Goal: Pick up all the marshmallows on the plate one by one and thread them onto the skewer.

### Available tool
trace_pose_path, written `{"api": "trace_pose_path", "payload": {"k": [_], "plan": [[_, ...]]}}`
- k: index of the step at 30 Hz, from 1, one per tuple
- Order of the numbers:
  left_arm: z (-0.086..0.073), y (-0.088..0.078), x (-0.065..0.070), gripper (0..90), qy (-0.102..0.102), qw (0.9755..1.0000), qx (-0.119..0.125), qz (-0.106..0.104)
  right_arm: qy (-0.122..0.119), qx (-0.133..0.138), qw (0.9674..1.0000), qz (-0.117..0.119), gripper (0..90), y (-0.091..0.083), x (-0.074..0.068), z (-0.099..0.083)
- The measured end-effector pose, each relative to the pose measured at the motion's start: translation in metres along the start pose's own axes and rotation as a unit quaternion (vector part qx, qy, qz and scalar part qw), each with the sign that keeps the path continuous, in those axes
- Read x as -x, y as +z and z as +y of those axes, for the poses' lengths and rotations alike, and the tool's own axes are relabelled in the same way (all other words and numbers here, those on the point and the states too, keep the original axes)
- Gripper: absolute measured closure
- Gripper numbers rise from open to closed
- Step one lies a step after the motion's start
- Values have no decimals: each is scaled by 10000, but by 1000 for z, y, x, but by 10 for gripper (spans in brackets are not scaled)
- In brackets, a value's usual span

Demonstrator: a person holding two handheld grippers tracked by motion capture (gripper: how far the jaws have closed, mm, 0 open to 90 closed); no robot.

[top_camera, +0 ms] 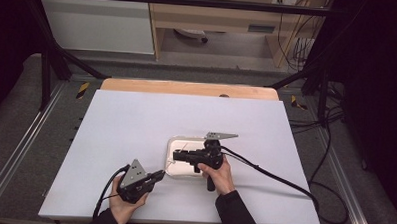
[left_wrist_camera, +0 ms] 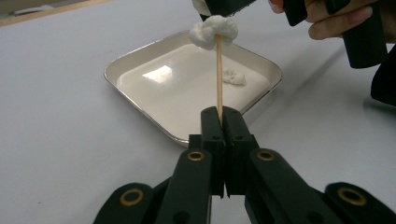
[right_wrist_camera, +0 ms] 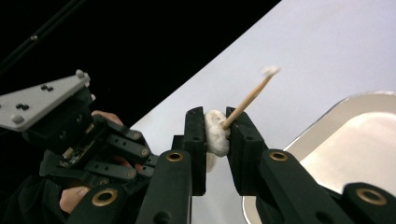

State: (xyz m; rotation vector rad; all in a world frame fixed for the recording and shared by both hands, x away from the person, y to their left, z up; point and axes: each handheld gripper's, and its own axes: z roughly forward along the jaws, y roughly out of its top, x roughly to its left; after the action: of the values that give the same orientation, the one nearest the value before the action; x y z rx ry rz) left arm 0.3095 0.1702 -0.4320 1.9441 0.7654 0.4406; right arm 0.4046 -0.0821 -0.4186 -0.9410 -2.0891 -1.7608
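Left gripper view: we see the left gripper [left_wrist_camera: 219, 116] with its jaws pressed together on the lower end of a thin wooden stick [left_wrist_camera: 218, 74], which rises straight up from between them. At the stick's upper end sits a white cotton lump [left_wrist_camera: 214, 31], pinched from above by the black jaws of the right gripper [left_wrist_camera: 219, 9]. Just beyond the left jaws lies a shallow white tray [left_wrist_camera: 140, 60] on the pale bench [left_wrist_camera: 56, 116]; a smaller cotton scrap [left_wrist_camera: 233, 77] rests on the tray floor, to the right of the stick.

Right gripper view: we see the right gripper [right_wrist_camera: 217, 130] with its jaws clamped on the cotton lump [right_wrist_camera: 215, 133], which fills the narrow gap between them. The stick [right_wrist_camera: 247, 100] passes through the lump and slants up and away past the jaws, with a small wisp of cotton at its far tip. The tray [right_wrist_camera: 355, 140] lies to the right of these jaws, and the left gripper [right_wrist_camera: 84, 140], held in a hand, lies to their left.

High view: we find both grippers low on the bench [top_camera: 136, 120], the left gripper [top_camera: 156, 176] aimed at the near left corner of the tray [top_camera: 178, 144] and the right gripper [top_camera: 177, 154] held over that tray.
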Motion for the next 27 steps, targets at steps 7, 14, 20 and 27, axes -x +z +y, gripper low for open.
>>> {"api": "trace_pose_path", "payload": {"k": [7, 14, 20, 27], "plan": [[-1, 2, 0, 888, -7, 10000, -24, -22, -33, -23, 10000, -87, 773, 0, -2, -3], [0, 0, 1, 888, 22, 10000, 68, -51, -259, 19, 9988, -421, 541, -5, -6, 1], [-1, 2, -2, 888, -49, 10000, -39, 31, -387, 57, 9982, -447, 354, -7, -9, 1], [-1, 1, -2, 887, -35, 10000, -27, 19, -532, 88, 9966, -621, 182, -16, -15, 7]]}}
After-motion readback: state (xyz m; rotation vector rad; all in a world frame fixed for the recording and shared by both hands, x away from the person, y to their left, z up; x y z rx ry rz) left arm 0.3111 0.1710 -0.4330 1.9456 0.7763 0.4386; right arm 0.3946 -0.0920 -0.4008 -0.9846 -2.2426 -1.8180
